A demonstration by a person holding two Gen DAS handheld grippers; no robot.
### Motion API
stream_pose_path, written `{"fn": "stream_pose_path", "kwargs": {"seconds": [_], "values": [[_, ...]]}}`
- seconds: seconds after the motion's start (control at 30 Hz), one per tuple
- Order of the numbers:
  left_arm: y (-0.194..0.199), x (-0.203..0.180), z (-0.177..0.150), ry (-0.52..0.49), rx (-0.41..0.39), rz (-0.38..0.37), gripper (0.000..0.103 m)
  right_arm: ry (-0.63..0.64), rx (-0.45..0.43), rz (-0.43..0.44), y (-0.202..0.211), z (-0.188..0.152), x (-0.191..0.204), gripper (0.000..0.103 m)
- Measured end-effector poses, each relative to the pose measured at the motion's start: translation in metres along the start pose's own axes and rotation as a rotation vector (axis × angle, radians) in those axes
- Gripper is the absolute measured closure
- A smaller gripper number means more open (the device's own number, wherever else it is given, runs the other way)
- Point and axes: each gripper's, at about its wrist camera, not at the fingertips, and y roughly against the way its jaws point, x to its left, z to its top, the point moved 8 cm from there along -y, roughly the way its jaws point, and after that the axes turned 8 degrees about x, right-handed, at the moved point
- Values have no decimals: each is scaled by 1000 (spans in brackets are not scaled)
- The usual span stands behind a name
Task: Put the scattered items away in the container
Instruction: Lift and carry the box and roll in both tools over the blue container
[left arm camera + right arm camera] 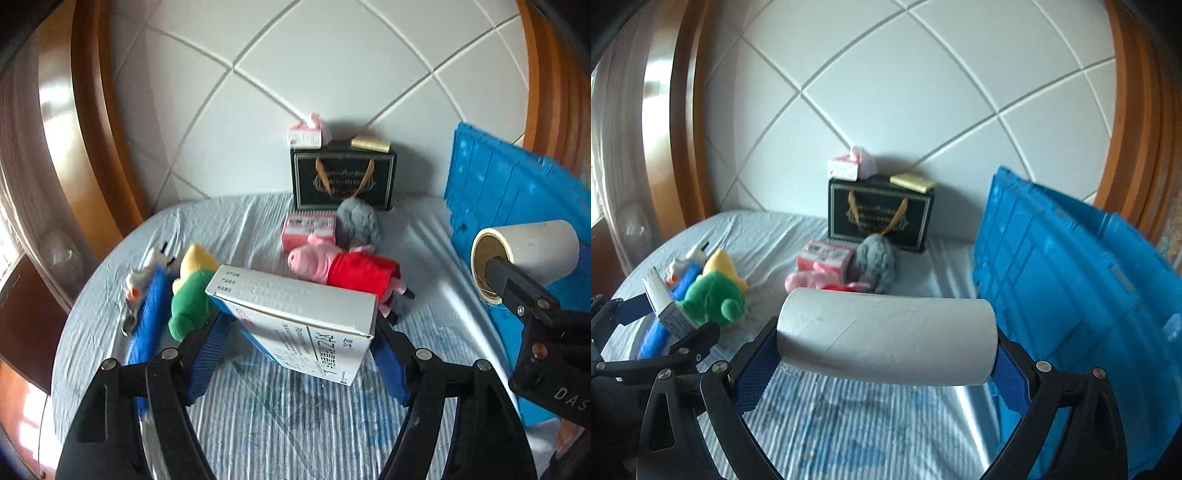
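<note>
My left gripper (pixel 299 323) is shut on a white carton with blue print (pixel 306 306), its blue pads pressing the carton's two ends above the bed. My right gripper (pixel 886 338) is shut on a white paper roll (pixel 886 328), gripped end to end and held level. In the left wrist view the roll (pixel 532 251) hangs at the right in front of the blue plastic crate (pixel 498 192). The crate (pixel 1052 295) stands tilted on the bed's right side. On the sheet lie a pink pig plush in red (pixel 343 266), a green and yellow plush (pixel 192 299) and a blue brush (pixel 147 325).
A pink packet (pixel 308 229) and a grey fluffy ball (pixel 358 225) sit before a black gift bag (pixel 343 177) at the white padded headboard. A pink tissue pack (pixel 306 133) and a gold box (pixel 369 144) rest on the bag. Wooden frames flank both sides.
</note>
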Motion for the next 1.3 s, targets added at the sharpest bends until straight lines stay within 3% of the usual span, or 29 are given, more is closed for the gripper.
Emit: {"fn": "stream_pose_path", "kwargs": {"seconds": [0.17,0.33,0.53,0.63,0.77,0.93,1.1,1.3], "values": [[51,-12,31,-22,-97,-32,30,-17,-77,-60,54,29,-18,3],[97,-48,65,-53,-186,-84,30,-49,-137,-134,108,53,-57,3],[149,-120,101,-90,-253,-180,30,-123,-184,-236,162,69,-145,3],[171,-166,118,-105,-278,-189,30,-127,-195,-313,181,71,-203,3],[192,-241,145,-129,-291,-228,30,-130,-180,-329,186,72,-279,3],[178,-348,184,-116,-217,-264,30,-119,-116,-278,154,74,-380,3],[111,-427,205,-114,-81,-171,30,-94,-28,-253,99,73,-451,3],[26,-470,176,-146,147,-127,30,-116,97,-219,10,61,-491,3]]}}
